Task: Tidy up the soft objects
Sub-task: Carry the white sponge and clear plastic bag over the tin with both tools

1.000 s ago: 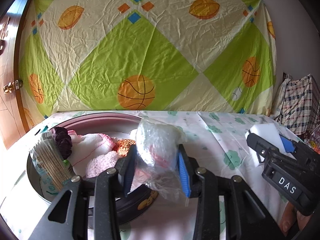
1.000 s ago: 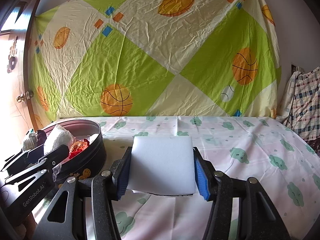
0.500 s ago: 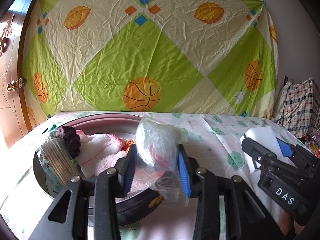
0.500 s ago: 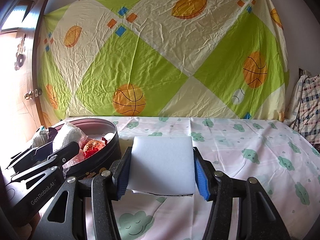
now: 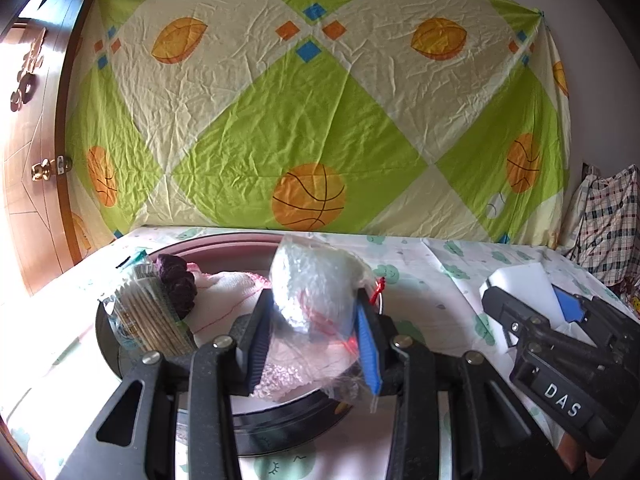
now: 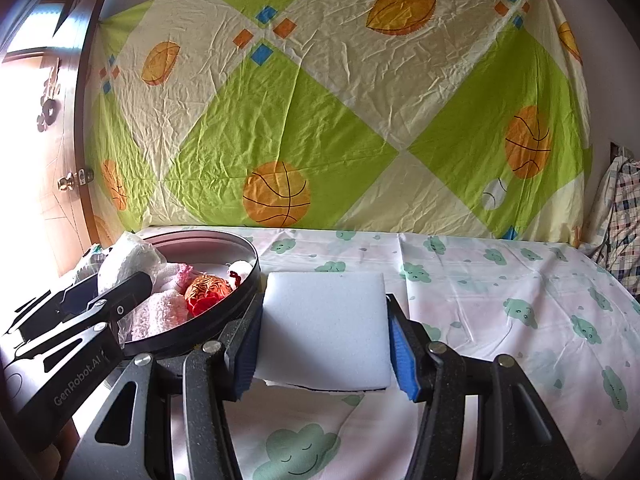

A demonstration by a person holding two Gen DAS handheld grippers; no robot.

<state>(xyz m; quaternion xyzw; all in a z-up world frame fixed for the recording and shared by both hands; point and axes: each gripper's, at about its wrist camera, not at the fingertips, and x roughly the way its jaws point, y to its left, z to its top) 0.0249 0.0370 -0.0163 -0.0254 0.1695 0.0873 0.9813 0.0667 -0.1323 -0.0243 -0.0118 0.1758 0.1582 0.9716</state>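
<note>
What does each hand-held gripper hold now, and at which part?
The left hand-held gripper pinches a clear plastic bag of white stuffing by its sides; the right hand-held gripper clamps a white sponge by its side edges.

A basketball-print sheet hangs behind the cloud-print tablecloth, wooden door left, plaid cloth right.

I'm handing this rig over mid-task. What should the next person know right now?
Left gripper: shut on a clear plastic bag of white fluff, held over the round black tin.
Right gripper: shut on a white foam block, held beside the tin, above the cloud-print sheet.
Already in the tin: pink knits, orange ball, purple scrunchie.
Left: drop in the bag, then the foam.
</note>
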